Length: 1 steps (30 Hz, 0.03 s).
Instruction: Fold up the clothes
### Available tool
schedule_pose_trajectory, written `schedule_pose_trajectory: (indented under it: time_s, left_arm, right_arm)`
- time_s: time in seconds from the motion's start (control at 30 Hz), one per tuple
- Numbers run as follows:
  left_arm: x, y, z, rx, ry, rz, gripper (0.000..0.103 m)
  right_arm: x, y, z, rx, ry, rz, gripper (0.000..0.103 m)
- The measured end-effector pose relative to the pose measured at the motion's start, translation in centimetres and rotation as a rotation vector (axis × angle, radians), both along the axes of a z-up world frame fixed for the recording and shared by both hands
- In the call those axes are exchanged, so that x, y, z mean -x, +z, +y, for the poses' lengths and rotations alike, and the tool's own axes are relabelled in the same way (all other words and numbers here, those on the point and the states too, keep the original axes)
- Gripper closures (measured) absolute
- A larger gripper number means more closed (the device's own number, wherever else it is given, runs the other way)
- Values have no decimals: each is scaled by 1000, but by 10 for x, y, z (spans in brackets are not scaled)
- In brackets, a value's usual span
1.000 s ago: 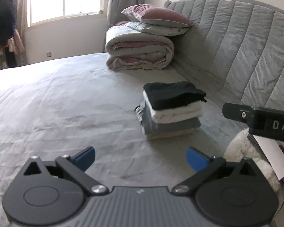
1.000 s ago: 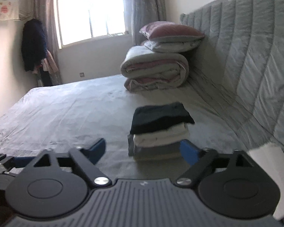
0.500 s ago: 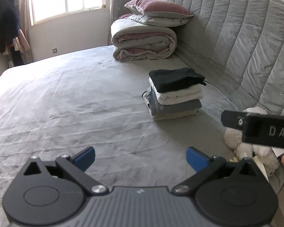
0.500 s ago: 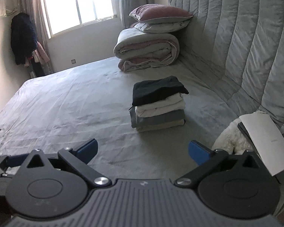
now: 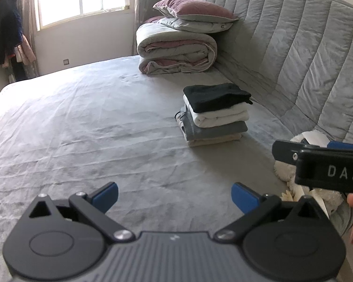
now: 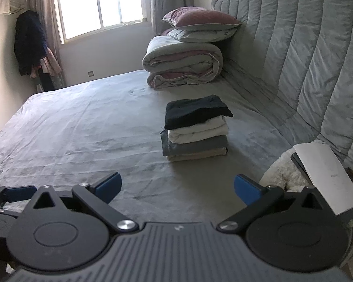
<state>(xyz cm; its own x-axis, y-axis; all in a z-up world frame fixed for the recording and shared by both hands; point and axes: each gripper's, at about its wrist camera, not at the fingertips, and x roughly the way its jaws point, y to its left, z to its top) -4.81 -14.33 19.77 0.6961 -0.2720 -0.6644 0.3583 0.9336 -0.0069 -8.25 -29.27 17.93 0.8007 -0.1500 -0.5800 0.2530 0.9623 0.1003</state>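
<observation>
A stack of folded clothes, black on top, then white, grey and beige, sits on the grey bed near the headboard; it also shows in the right wrist view. My left gripper is open and empty above the bed, well short of the stack. My right gripper is open and empty too, also short of the stack. The right gripper's body shows at the right edge of the left wrist view.
A rolled duvet with two pillows lies at the bed's far corner. The padded headboard runs along the right. A white plush toy and a white booklet lie at the near right. Clothes hang by the window.
Both grippers have pulled back and risen away from the stack, which now looks smaller and farther off. Both stay open and empty.
</observation>
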Motion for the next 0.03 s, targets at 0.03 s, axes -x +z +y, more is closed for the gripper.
schedule_pose_trajectory:
  time_s: [0.03]
  left_arm:
    - [0,0,1,-2,0,-2,1]
  right_arm:
    - [0,-1,0,-1,-3,2,0]
